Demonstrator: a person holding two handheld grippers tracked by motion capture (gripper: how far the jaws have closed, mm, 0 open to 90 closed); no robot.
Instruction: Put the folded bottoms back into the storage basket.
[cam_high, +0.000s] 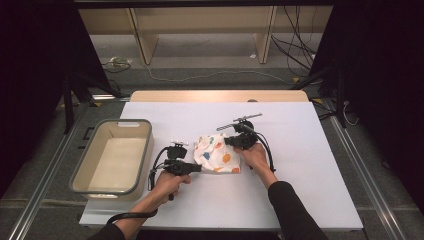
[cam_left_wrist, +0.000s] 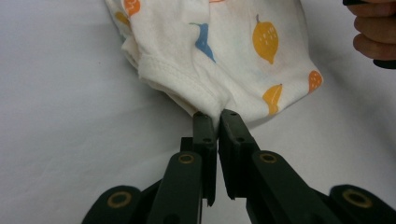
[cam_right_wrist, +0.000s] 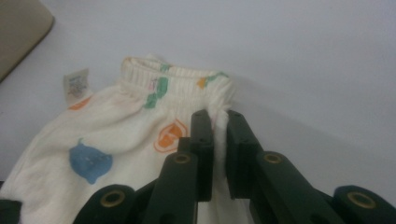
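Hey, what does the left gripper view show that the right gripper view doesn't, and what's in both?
Left gripper view alone: a stitched hem corner of the printed garment pinched in the left tongs, and fingers of the person's other hand at the top right.

Right gripper view alone: the ribbed waistband, a sewn-in label, a corner of the beige tub, and the right tongs pinching fabric.

Both: the garment on the white table.

The print on the small label (cam_right_wrist: 76, 85) sewn to the patterned garment (cam_right_wrist: 116, 140) is too blurred to be read. The garment is cut off by the top edge in the left gripper view, and the beige tub (cam_right_wrist: 18, 32) by the corner in the right gripper view.
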